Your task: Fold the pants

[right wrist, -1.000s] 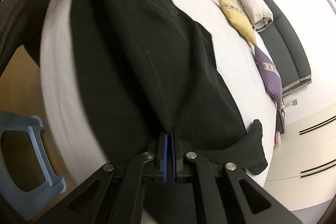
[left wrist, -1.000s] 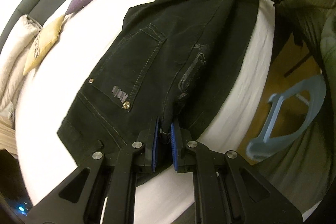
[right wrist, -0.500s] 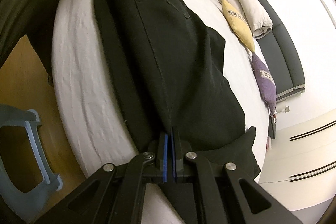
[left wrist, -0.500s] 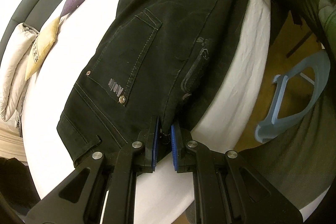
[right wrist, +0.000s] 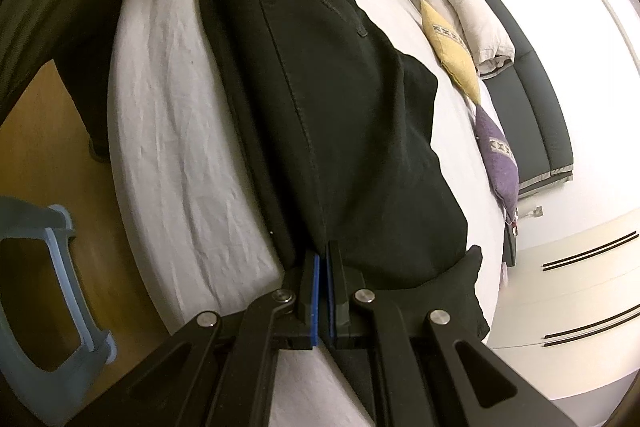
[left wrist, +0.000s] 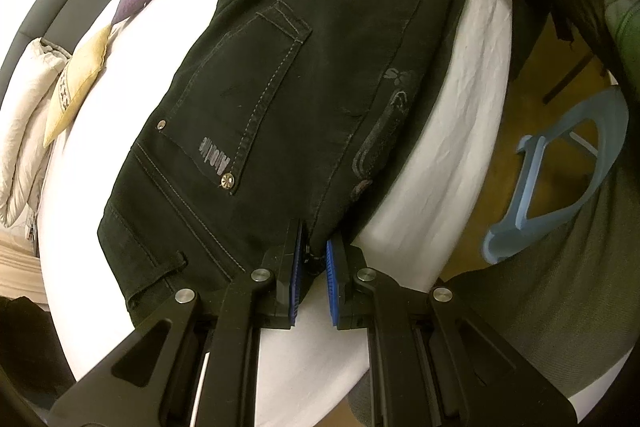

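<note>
Lying lengthwise along the near edge of the white bed [left wrist: 472,75], the black pants [left wrist: 304,75] are folded leg over leg, back pocket up. The left gripper [left wrist: 313,259] pinches the waistband end between its blue pads, while the right gripper [right wrist: 323,267] is clamped on the leg end.

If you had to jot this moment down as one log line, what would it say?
left gripper: shut on pants waistband | right gripper: shut on leg end | pants: lengthwise on bed
</note>
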Available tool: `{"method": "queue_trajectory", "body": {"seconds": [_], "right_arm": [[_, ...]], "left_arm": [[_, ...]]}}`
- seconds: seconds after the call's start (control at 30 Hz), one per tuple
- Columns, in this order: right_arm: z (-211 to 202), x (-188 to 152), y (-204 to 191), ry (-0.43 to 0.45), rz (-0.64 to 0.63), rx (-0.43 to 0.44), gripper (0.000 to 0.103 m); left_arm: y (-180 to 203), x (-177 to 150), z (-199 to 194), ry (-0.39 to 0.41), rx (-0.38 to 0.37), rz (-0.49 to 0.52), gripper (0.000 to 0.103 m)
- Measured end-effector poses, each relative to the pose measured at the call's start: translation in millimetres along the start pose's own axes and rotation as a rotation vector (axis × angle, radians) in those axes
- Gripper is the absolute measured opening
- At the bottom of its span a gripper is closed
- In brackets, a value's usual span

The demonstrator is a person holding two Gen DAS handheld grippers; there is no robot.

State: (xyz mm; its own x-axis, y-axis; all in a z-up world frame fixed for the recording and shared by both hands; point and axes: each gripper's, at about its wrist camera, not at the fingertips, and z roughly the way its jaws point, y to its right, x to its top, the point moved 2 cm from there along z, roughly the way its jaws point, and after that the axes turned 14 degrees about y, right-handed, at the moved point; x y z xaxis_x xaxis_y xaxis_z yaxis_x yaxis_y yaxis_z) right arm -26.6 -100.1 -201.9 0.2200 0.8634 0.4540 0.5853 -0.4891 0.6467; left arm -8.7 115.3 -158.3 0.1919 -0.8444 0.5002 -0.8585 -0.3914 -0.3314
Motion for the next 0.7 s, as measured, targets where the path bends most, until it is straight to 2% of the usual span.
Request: {"method": "queue_trajectory", "body": {"seconds": [0.23,0.27,0.33,0.37,0.43,0.47,0.5,0.53,0.57,0.63,0.7], "right_arm": [[2.9,1.5,-7.8,-0.007,-0.009,-0.025,0.004],[5.1,0.4,-8.8,-0.013,-0.008,-0.021,0.006],[10.2,-1.1,-17.0,-0.018,-0.056,-0.030,0.006],[12.4,-1.9,-25.6,-0.016,-0.120,-0.063,0.007],[10.6,-1.9,-30.5,-0.013,-0.155,-0.095,0.007],[6.7,-1.1,-25.1,-0.006,-0.107,-0.095,0.007],[2.6,-0.6,-18.2,0.001,-0.051,-0.090,0.009],[-2.2,-0.7,-10.8,0.006,0.010,-0.075,0.013],[-8.6,-1.4,-4.3,0.012,0.061,-0.063,0.023],[-24.9,-2.3,5.6,0.039,0.133,-0.056,0.038],[-38.4,-1.6,18.2,0.074,0.222,-0.033,0.039]], "left_arm": [[2.1,-4.5,13.5,0.010,0.022,-0.020,0.011],[2.0,-5.6,15.4,0.015,0.031,-0.026,0.013],[-0.4,-7.7,17.5,0.028,0.036,-0.060,0.014],[-1.9,-8.3,17.6,0.033,0.042,-0.073,0.017],[-2.6,-9.2,16.6,0.007,0.098,-0.066,0.036],[-4.1,-9.8,14.0,-0.016,0.129,-0.068,0.058],[-5.7,-10.8,10.0,-0.024,0.125,-0.083,0.068],[-7.5,-11.8,4.8,-0.025,0.116,-0.104,0.068],[-9.9,-12.5,-3.2,-0.030,0.114,-0.140,0.068],[-15.4,-11.0,-16.0,-0.038,0.136,-0.190,0.068],[-26.5,0.6,-30.3,0.012,0.183,-0.265,0.068]]}}
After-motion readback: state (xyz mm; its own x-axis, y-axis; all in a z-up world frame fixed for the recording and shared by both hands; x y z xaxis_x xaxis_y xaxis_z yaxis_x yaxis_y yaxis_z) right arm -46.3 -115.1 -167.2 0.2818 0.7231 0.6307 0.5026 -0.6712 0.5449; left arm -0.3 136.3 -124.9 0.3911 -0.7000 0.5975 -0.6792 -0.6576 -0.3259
